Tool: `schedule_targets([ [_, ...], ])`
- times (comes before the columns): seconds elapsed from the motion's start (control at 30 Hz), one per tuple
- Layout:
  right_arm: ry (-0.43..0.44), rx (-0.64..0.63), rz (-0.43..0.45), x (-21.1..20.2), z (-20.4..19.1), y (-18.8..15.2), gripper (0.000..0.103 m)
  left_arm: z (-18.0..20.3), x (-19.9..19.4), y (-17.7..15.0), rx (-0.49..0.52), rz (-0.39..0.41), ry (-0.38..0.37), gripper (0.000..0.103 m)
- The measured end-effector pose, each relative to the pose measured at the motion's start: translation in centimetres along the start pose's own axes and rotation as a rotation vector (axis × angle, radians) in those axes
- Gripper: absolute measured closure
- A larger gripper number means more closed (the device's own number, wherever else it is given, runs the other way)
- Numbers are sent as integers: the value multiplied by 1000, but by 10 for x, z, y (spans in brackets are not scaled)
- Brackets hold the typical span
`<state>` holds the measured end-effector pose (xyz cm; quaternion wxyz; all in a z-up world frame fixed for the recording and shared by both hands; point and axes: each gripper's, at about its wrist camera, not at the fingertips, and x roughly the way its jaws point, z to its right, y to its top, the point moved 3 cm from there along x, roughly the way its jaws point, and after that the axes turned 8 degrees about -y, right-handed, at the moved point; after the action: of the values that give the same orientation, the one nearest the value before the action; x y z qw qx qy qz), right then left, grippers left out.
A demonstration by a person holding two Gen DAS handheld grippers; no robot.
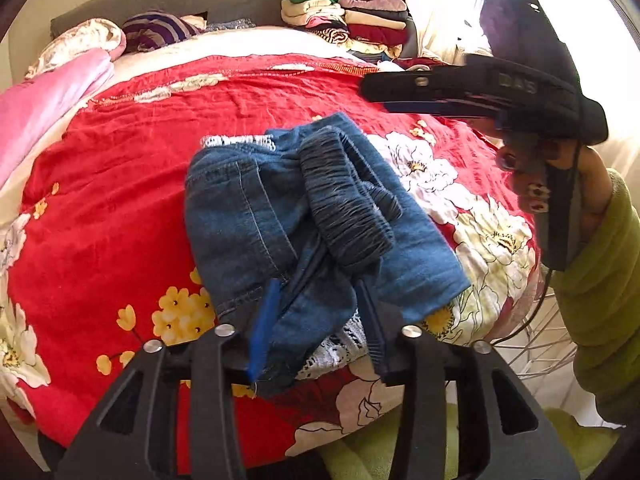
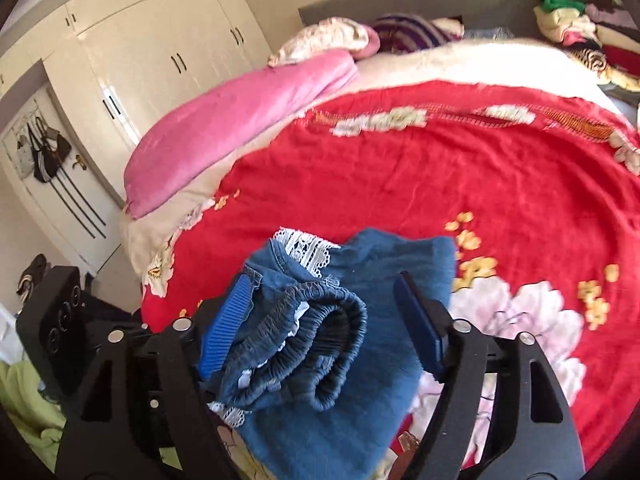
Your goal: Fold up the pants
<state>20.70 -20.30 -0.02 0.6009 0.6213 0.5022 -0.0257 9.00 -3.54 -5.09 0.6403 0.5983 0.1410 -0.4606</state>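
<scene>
Blue jeans (image 1: pixel 320 216) sit bunched up in the middle of the left view, on a red flowery blanket (image 1: pixel 120 184) on the bed. Their near edge is pinched in the left hand-held gripper (image 1: pixel 316 328). In the right view, the right hand-held gripper (image 2: pixel 324 312) is spread wide around the stretchy waistband (image 2: pixel 304 340), not squeezing it. Folded clothes (image 1: pixel 348 20) are stacked at the upper right.
</scene>
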Motion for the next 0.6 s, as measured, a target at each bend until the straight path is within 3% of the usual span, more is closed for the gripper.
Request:
schedule_targets([
  [0.23,-62,-21,58,-29,5,-8,24,2,-13,11,6,45,8,43],
  [0.43,-117,-27,60,-32,12,-21,21,-9,-18,22,-11,75,50,40],
  [0.47,-129,-27,56,-30,13,-24,21,-13,-17,25,-17,76,63,26],
  [0.5,-135,-29,54,-30,14,-26,21,-15,-17,27,-20,80,75,21],
  [0.6,-154,-25,44,-24,16,-32,21,-23,-12,32,-21,83,106,19],
])
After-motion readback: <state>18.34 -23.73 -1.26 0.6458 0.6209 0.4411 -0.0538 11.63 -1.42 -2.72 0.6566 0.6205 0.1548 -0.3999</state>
